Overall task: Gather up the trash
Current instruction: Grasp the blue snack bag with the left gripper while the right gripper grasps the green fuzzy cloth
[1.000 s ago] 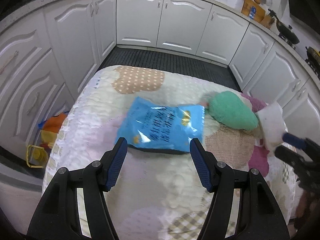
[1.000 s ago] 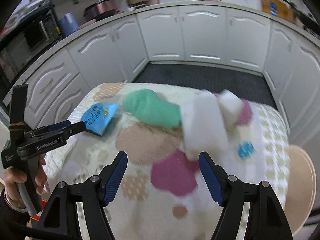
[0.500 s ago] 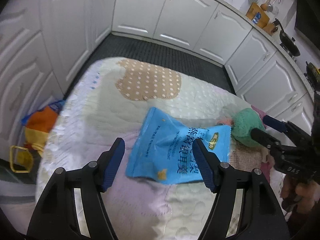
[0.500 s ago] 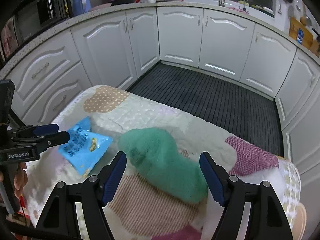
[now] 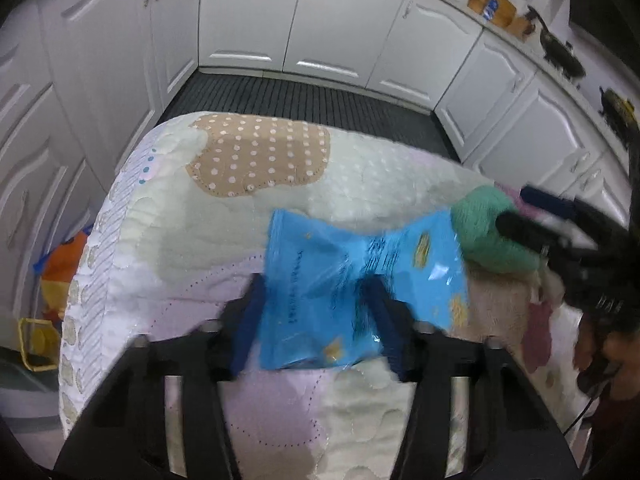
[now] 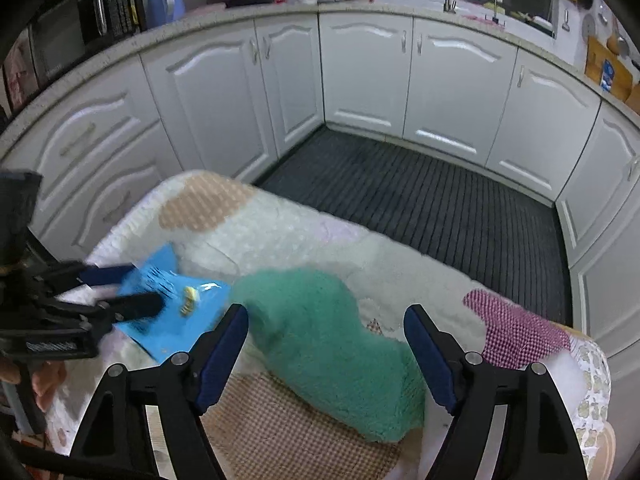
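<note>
A blue snack bag (image 5: 360, 280) lies on the quilted table cover (image 5: 192, 248). My left gripper (image 5: 316, 308) is open, its blue fingers straddling the bag's near end; motion blur hides whether they touch it. The bag also shows in the right wrist view (image 6: 176, 304), with the left gripper (image 6: 116, 288) over it. A fuzzy green cloth (image 6: 332, 344) lies right of the bag. My right gripper (image 6: 326, 344) is open and empty, its fingers on either side of the cloth's near part. It shows at the right of the left wrist view (image 5: 520, 220).
White kitchen cabinets (image 6: 368, 76) ring the table, with a dark ribbed floor mat (image 6: 420, 200) beyond it. Orange and yellow items (image 5: 60, 260) lie on the floor left of the table. A white piece (image 6: 568, 372) lies at the right edge of the table.
My left gripper moved forward onto the blue bag and its fingers came closer together. My right gripper moved left and forward over the green cloth.
</note>
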Available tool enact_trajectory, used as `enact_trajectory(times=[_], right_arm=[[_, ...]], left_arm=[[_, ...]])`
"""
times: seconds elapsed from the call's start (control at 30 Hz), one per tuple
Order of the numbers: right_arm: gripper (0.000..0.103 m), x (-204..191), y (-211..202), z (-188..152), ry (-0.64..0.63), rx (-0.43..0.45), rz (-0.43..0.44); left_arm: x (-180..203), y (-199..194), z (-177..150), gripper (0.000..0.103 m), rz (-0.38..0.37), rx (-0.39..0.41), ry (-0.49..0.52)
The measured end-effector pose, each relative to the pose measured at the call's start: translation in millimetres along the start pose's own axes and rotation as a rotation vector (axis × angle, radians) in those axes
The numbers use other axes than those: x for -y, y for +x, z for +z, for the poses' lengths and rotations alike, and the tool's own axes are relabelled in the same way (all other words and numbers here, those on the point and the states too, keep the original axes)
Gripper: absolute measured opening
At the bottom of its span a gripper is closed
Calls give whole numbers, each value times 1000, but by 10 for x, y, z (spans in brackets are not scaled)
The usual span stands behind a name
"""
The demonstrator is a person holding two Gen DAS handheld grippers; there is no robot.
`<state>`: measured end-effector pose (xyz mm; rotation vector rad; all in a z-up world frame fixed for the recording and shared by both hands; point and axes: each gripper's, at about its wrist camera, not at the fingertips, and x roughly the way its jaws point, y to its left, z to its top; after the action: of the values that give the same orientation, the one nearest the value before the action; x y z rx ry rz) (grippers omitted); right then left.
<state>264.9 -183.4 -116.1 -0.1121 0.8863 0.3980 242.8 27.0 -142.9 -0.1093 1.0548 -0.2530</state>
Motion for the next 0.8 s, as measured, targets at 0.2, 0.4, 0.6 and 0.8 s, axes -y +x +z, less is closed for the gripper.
enact_trajectory(times=[0.2,0.4,0.6,0.8], right_arm=[[84,55,161,-8,-13,-55,-6],[86,103,123,-28,-16,-69,28],[92,128,202,-72,-20,-83,16],[92,-28,263,-189,-146,-128,-46]], left_arm=[[25,-1,12,55,-3,-1,13],[-43,-86,83,67,1,62,-12],[-24,-70,240,81,-14,97,51],[131,220,410,81,-69,-22,227]])
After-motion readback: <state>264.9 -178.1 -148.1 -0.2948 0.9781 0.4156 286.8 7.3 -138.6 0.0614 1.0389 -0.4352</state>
